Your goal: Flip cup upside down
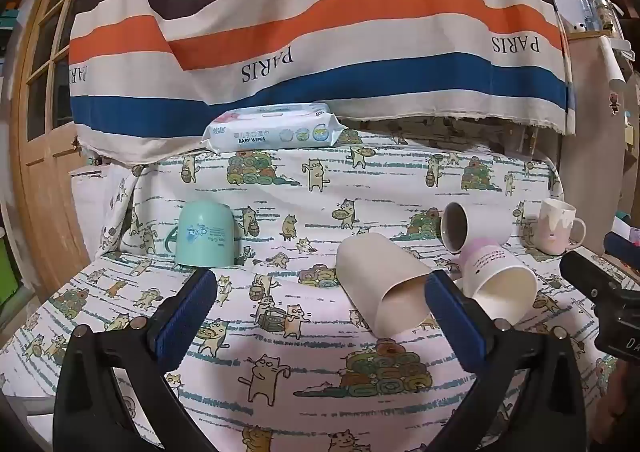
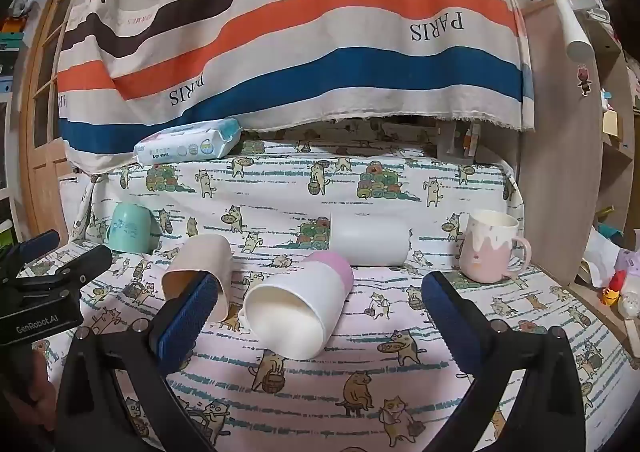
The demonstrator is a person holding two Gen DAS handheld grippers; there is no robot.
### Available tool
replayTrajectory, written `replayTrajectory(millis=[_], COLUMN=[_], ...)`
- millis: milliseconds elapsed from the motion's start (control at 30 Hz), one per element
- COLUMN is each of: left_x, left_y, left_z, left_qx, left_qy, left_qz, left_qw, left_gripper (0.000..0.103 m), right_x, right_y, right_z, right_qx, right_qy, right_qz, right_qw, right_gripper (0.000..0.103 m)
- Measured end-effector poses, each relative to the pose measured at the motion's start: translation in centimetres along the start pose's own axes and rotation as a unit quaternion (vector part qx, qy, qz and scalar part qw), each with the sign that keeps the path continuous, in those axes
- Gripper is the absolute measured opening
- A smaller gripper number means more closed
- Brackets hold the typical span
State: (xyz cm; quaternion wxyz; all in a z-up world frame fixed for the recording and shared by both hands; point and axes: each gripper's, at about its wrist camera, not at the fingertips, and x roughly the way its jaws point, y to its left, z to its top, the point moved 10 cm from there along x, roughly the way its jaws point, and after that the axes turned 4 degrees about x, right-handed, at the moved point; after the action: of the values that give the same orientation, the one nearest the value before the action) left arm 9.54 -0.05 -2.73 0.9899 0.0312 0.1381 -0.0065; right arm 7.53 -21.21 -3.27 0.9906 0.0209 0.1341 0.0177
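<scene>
Several cups sit on a cat-print cloth. A mint green cup (image 1: 205, 234) (image 2: 129, 228) stands upside down at the left. A beige cup (image 1: 380, 284) (image 2: 200, 272), a white-and-pink cup (image 1: 496, 276) (image 2: 298, 310) and a white cup (image 1: 476, 228) (image 2: 370, 238) lie on their sides. A pink-and-white mug (image 1: 558, 228) (image 2: 490, 248) stands upright at the right. My left gripper (image 1: 320, 300) is open and empty, with the beige cup just ahead of its right finger. My right gripper (image 2: 320, 304) is open and empty, with the white-and-pink cup between its fingers.
A pack of baby wipes (image 1: 272, 127) (image 2: 188, 143) lies on a raised ledge at the back, under a hanging striped cloth (image 1: 320, 31). A wooden door (image 1: 44, 91) is at the left and wooden shelving (image 2: 568, 131) at the right.
</scene>
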Motion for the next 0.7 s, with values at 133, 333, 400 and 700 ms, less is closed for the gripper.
replayTrajectory(millis=[133, 333, 400, 700], left_x=[-0.24, -0.04, -0.07, 0.42], left_y=[-0.05, -0.02, -0.01, 0.17], left_z=[-0.21, -0.17, -0.19, -0.55], left_qx=[-0.001, -0.004, -0.004, -0.007], left_qy=[0.0, 0.012, 0.011, 0.018], left_qz=[0.0, -0.001, -0.001, -0.001], left_qw=[1.0, 0.9999, 0.9999, 0.9998], left_gripper=[0.103, 0.103, 0.103, 0.103], right_x=[0.0, 0.23, 0.38, 0.3], right_y=[0.05, 0.23, 0.18, 0.24], right_z=[0.25, 0.14, 0.07, 0.09], right_qx=[0.0, 0.0, -0.001, -0.001], right_qy=[-0.011, -0.006, -0.002, -0.003], right_qz=[0.001, 0.0, 0.0, 0.002], right_qw=[1.0, 1.0, 1.0, 1.0], right_gripper=[0.103, 0.103, 0.103, 0.103])
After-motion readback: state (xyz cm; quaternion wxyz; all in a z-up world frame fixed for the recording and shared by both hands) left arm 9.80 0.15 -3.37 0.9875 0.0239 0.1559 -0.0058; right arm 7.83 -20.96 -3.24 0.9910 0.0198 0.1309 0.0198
